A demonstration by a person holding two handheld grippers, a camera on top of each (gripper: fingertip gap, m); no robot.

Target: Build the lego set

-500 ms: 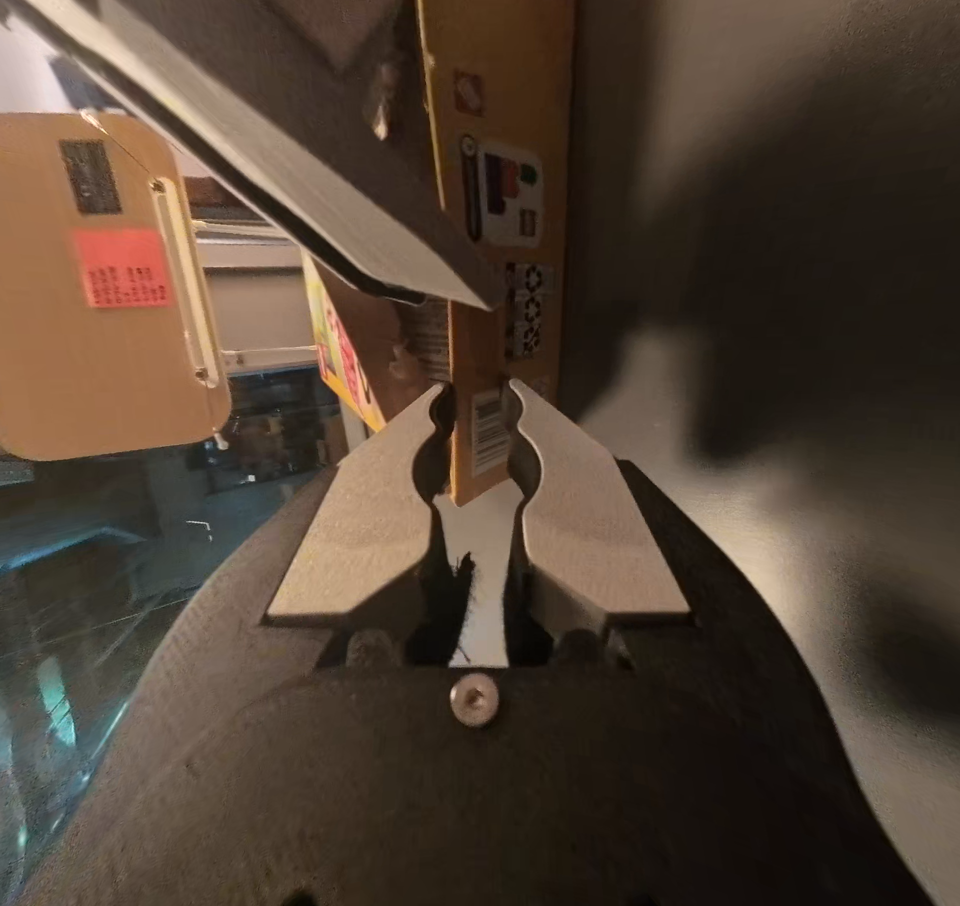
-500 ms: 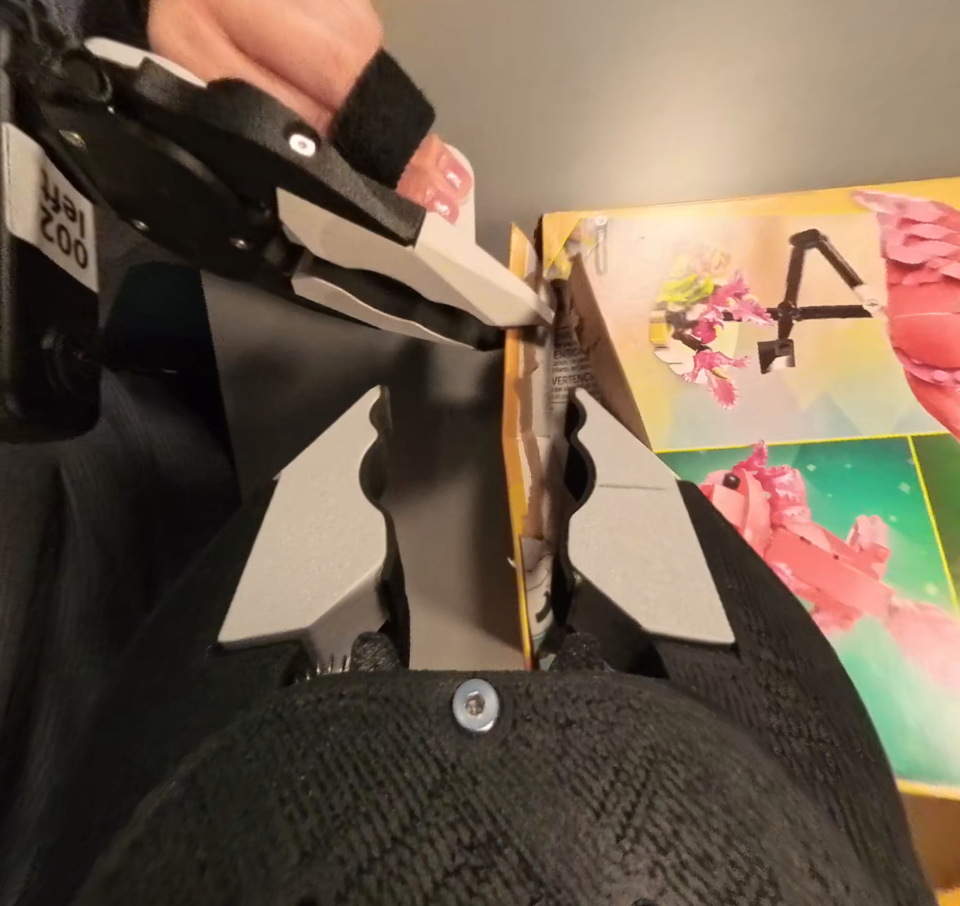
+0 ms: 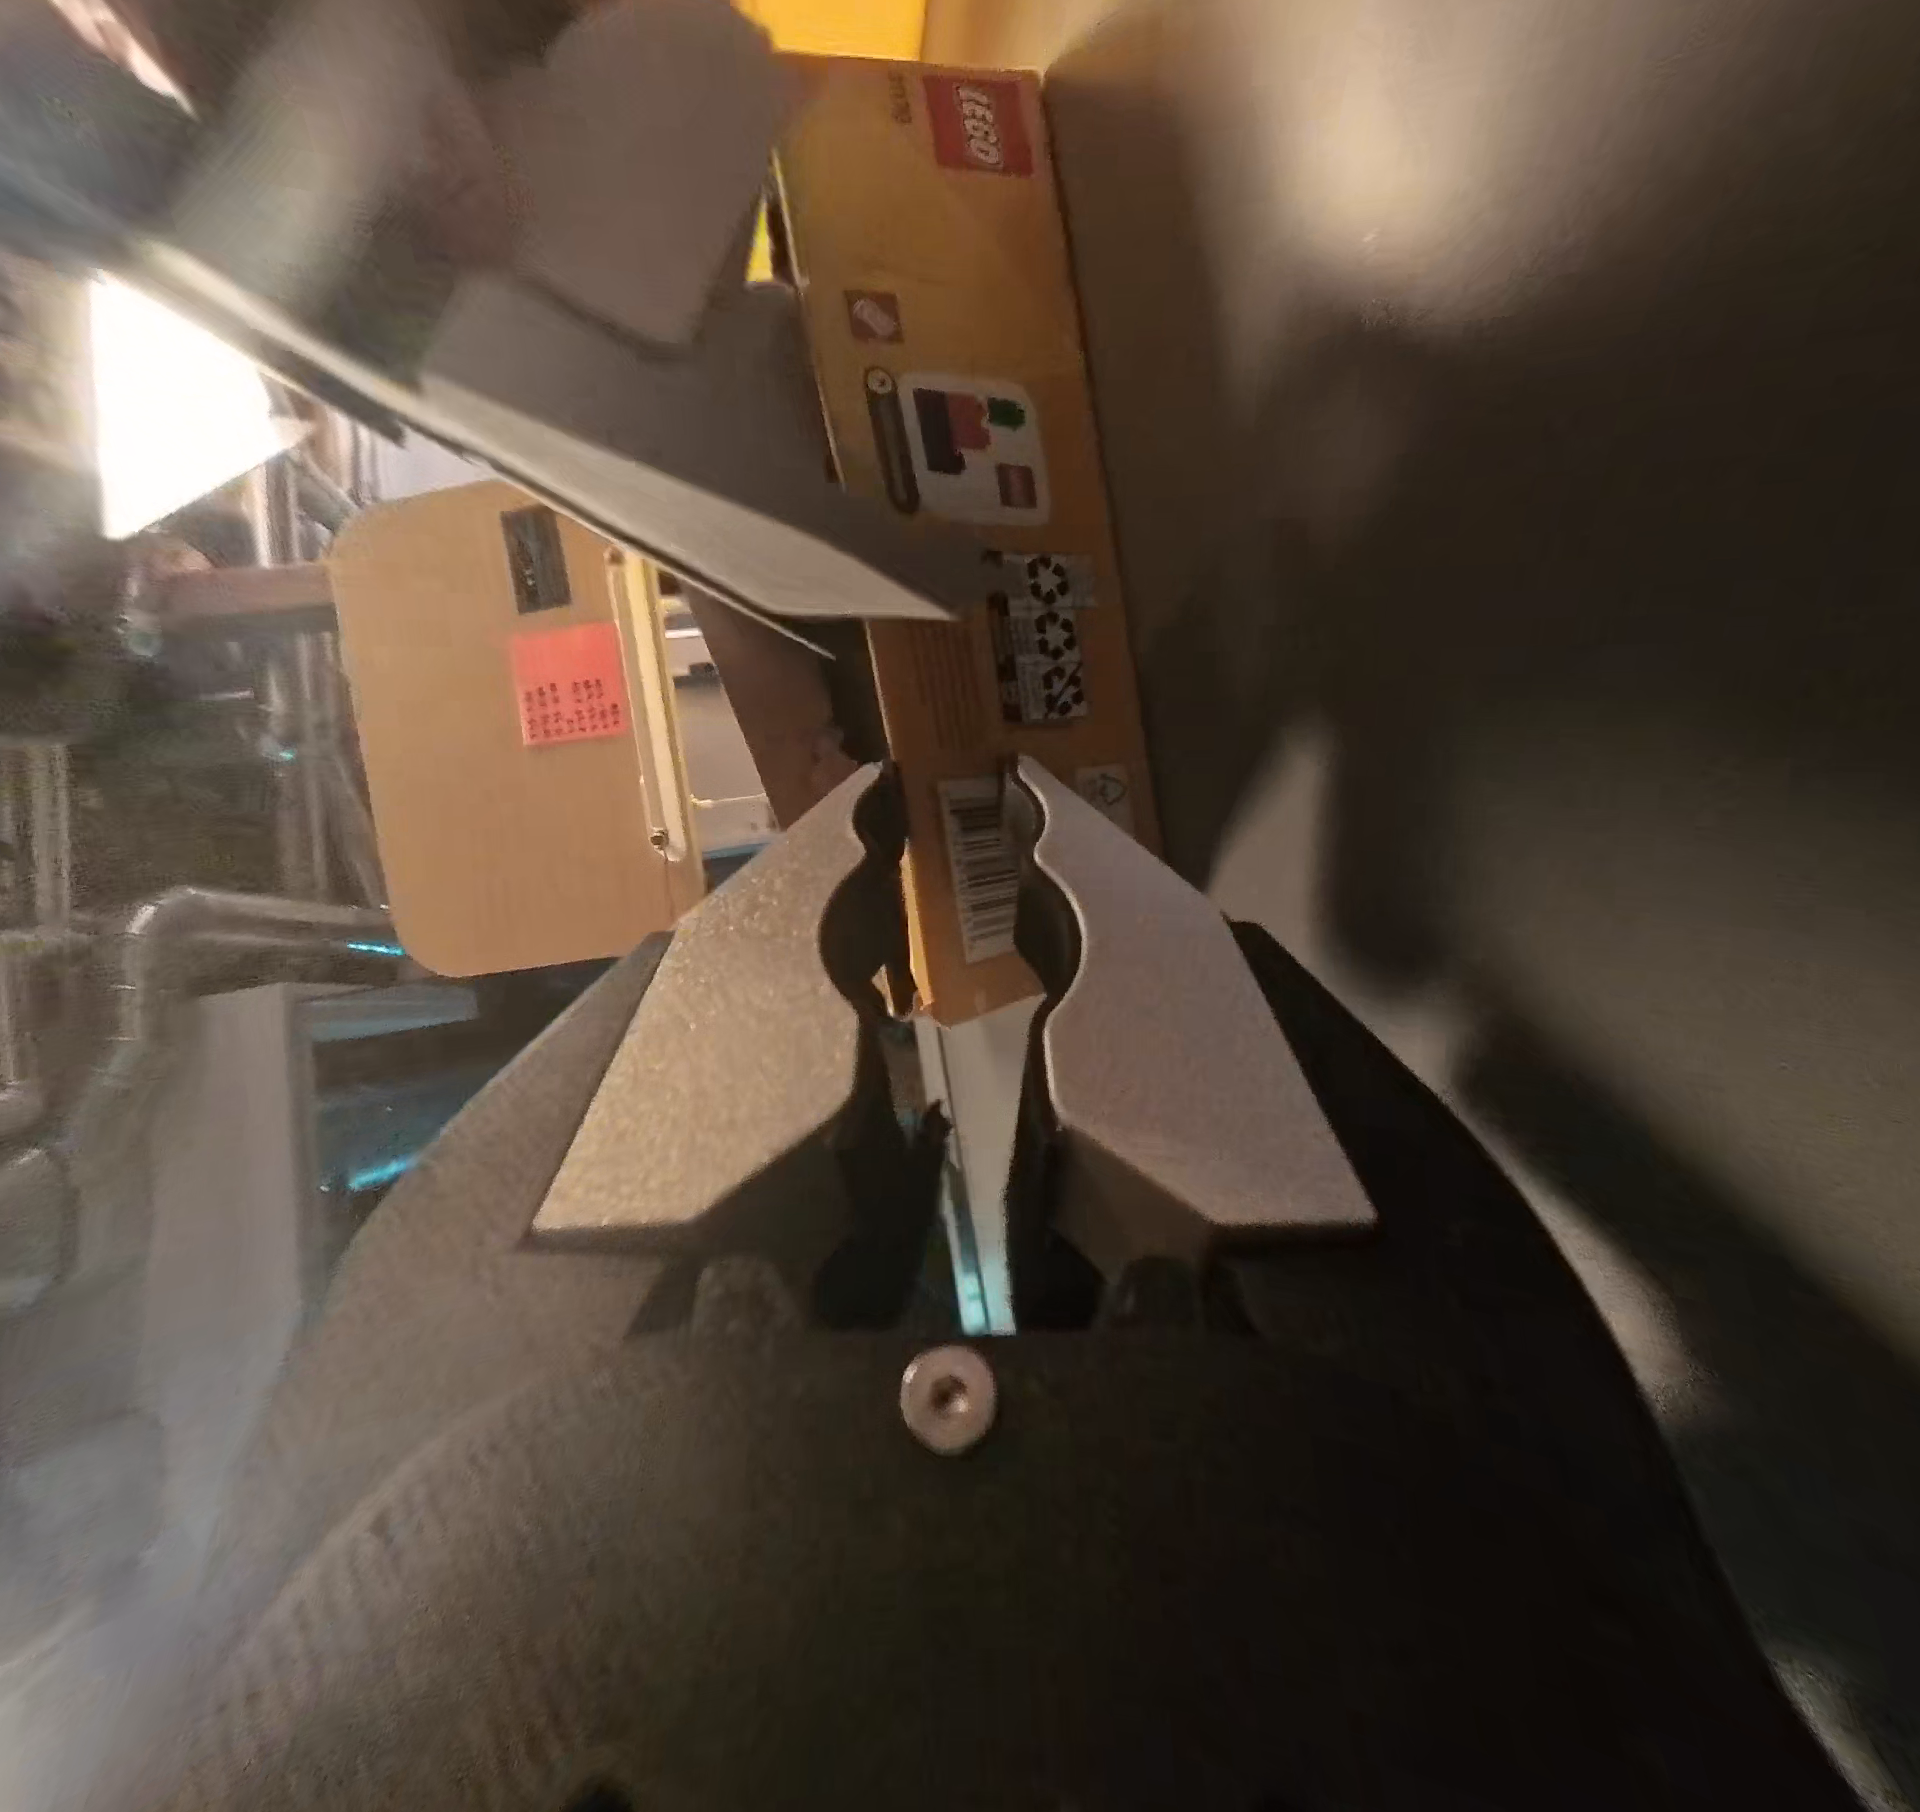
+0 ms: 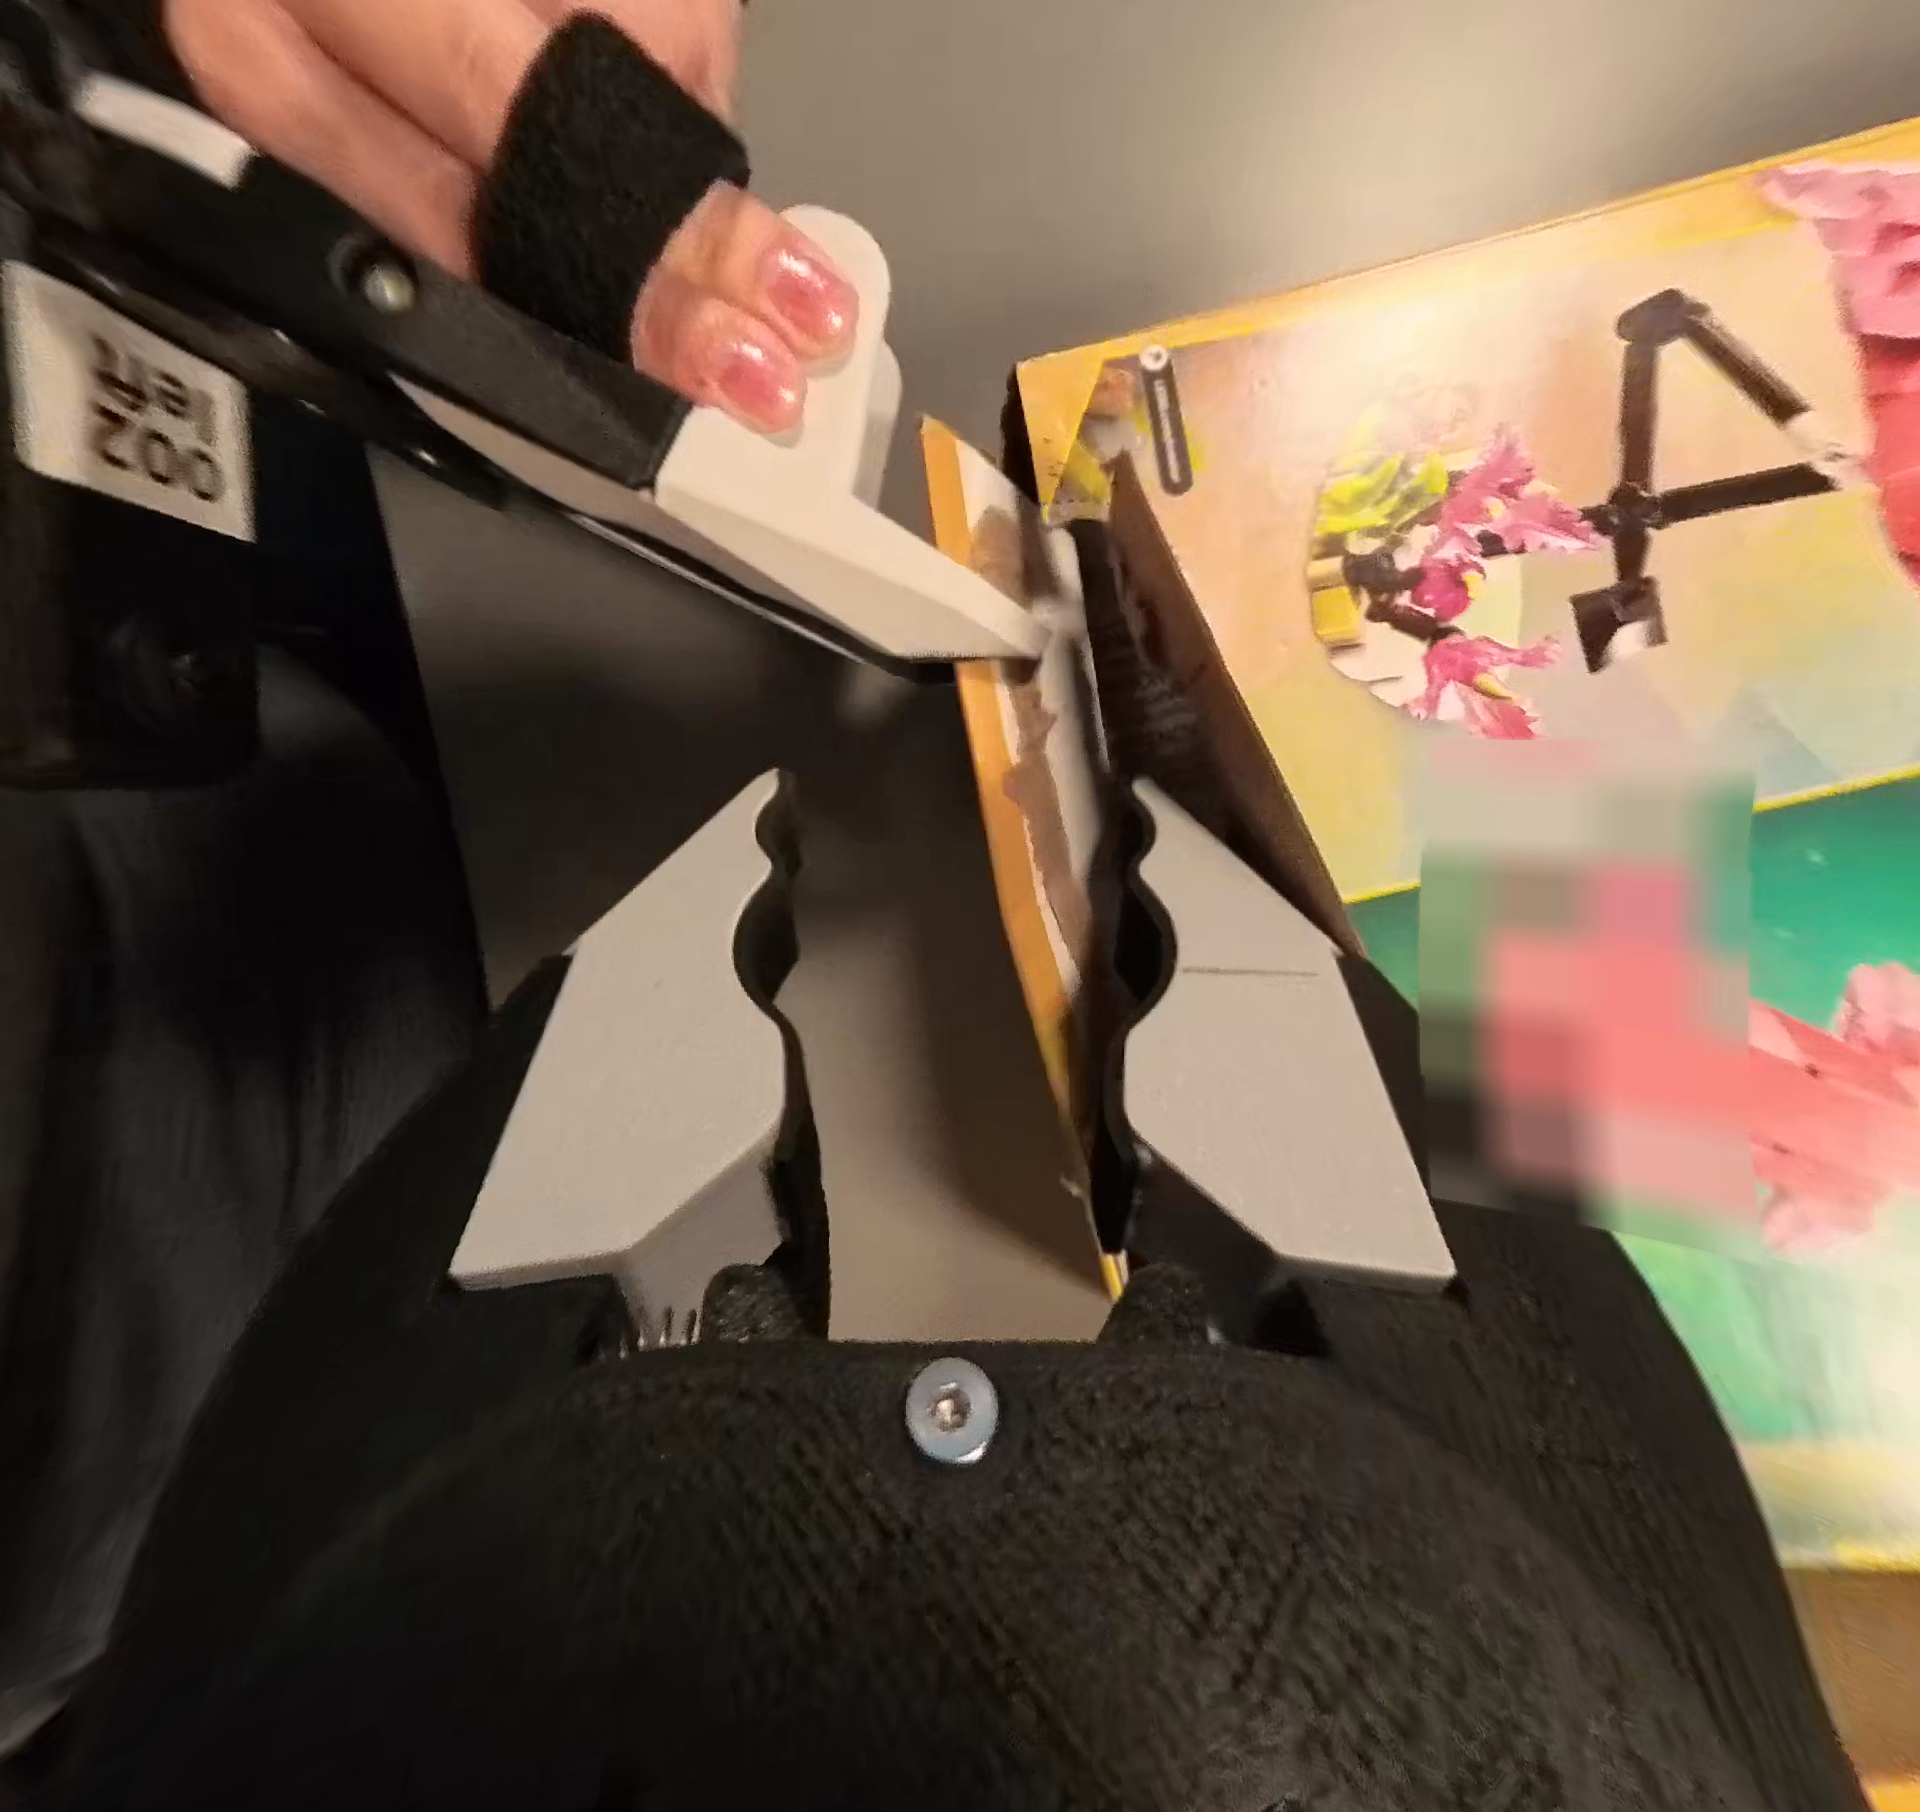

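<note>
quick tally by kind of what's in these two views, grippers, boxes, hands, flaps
grippers: 2 (left gripper, shut on the yellow end flap; right gripper, jaws open)
toy boxes: 1 (yellow toy box)
open end flaps: 2 (the yellow one, a brown flap)
hands: 1 (hand)
total: 6

— What's blocking me on the left side?

— I see the yellow toy box's end flap [image 3: 971,879] filling the gap between my left gripper [image 3: 951,786] fingers, so nothing else fits there. The other gripper's finger [image 3: 644,204] crosses overhead, and a tan panel [image 3: 488,723] stands off to the left. Dark tabletop [image 3: 1558,619] lies open on the right.

— And the right gripper?

— On my right gripper [image 4: 956,796], the torn flap [image 4: 1049,827] lies against the right finger only; between it and the left finger I have free room. The box face [image 4: 1558,567] walls off the right, and the left gripper's finger [image 4: 883,567] bars the way just above.
</note>
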